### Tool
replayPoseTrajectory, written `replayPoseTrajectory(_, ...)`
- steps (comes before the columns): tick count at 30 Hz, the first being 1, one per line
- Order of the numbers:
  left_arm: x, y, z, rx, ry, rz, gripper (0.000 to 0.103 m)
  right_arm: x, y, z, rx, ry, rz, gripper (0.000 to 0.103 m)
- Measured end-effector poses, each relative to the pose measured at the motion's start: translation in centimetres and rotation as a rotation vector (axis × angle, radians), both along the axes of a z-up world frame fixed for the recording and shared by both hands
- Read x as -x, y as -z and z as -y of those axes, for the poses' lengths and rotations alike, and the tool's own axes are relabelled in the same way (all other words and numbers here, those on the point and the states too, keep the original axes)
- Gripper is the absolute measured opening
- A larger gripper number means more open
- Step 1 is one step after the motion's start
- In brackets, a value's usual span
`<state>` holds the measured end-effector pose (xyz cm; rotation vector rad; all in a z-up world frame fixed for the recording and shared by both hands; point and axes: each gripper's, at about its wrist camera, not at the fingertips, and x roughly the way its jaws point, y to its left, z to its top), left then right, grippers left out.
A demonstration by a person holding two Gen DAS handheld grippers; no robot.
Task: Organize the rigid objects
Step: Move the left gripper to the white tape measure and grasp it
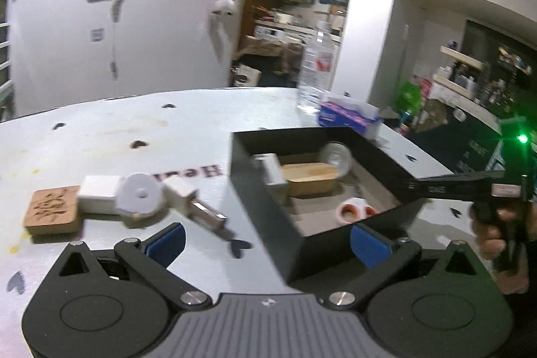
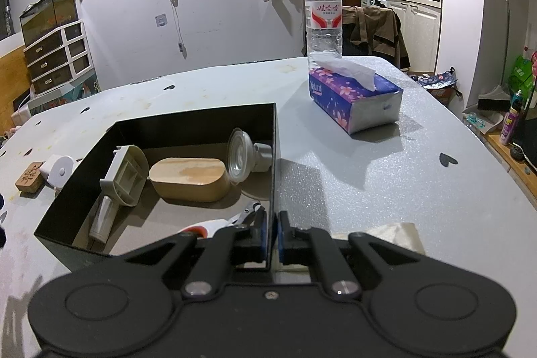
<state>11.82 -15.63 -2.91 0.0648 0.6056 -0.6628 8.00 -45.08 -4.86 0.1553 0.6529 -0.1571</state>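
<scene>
A black open box [image 2: 167,126] sits on the grey table [image 2: 352,176]. It holds a wooden oval block [image 2: 189,178], a grey plastic holder [image 2: 124,178], a clear suction cup [image 2: 241,158] and pliers with orange-white handles [image 2: 214,225]. My right gripper [image 2: 272,240] is shut on the box's right wall at its near corner. My left gripper [image 1: 268,244] is open and empty, close to the box's near left corner [image 1: 295,244]. Left of the box lie a carved wooden tile [image 1: 52,212], a white round tape measure [image 1: 141,195], a white block [image 1: 99,193] and a metal-tipped piece [image 1: 204,213].
A purple tissue pack [image 2: 355,99] and a clear water bottle [image 2: 324,15] stand at the table's far right. A folded beige cloth [image 2: 392,235] lies by my right gripper. A hand holding the right gripper [image 1: 496,223] shows in the left wrist view.
</scene>
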Motion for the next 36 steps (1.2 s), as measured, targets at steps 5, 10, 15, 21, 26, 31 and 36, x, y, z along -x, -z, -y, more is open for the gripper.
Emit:
replayPoseTrajectory(5,-1.3,0.8,-1.8,-0.004,-0.086,0.063,0.103,0.0,0.0,0.0,0.000,0.000,0.000,0.006)
replayPoseTrajectory(10,-3.3,2.0,-2.2,-0.051,-0.166,0.120,0.094,0.0,0.0,0.0,0.001,0.000,0.000,0.006)
replayPoseTrajectory(15,-6.2,3.8,-1.5,-0.130,-0.211,0.080,0.083,0.0,0.0,0.0,0.000,-0.001,0.000,0.006)
replayPoseTrajectory(21,-9.1,5.5,-0.5,-0.188,-0.260,0.101,0.082,0.0,0.0,0.0,-0.001,-0.001,0.000,0.007)
replayPoseTrajectory(26,-9.8,5.9,1.2,-0.280,-0.235,0.201,0.082,0.0,0.0,0.0,-0.001,-0.002,0.000,0.007)
replayPoseTrajectory(31,-10.3,5.9,2.3,-0.322,-0.215,0.230,0.067,0.0,0.0,0.0,-0.001,-0.004,0.000,0.007)
replayPoseTrajectory(36,-10.9,6.1,1.5,-0.271,-0.228,0.132,0.053,0.0,0.0,0.0,-0.005,-0.006,0.002,0.007)
